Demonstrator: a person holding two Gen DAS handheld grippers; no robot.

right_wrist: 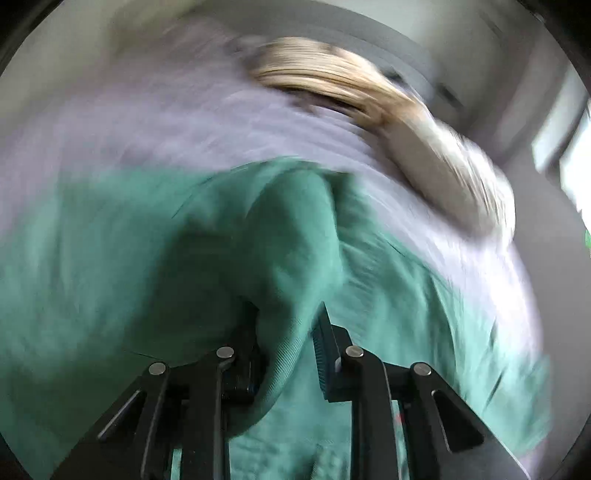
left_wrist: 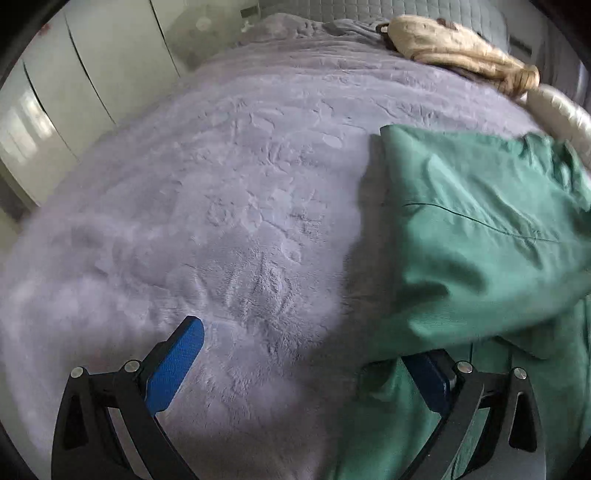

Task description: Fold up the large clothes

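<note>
one green garment [left_wrist: 480,236], two grippers, one grey blanket [left_wrist: 221,206], one beige cloth [left_wrist: 461,51].
left gripper [left_wrist: 299,365] spread wide, garment to its right over one finger; right gripper [right_wrist: 286,354] pinching a raised garment fold; beige cloth far ahead.

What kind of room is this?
Most likely a bedroom: a bed under a fluffy grey blanket, a quilted headboard behind it, and white wardrobe doors alongside.

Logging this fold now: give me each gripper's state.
Left gripper: open, holding nothing.
Right gripper: closed on a fold of the green garment.
</note>
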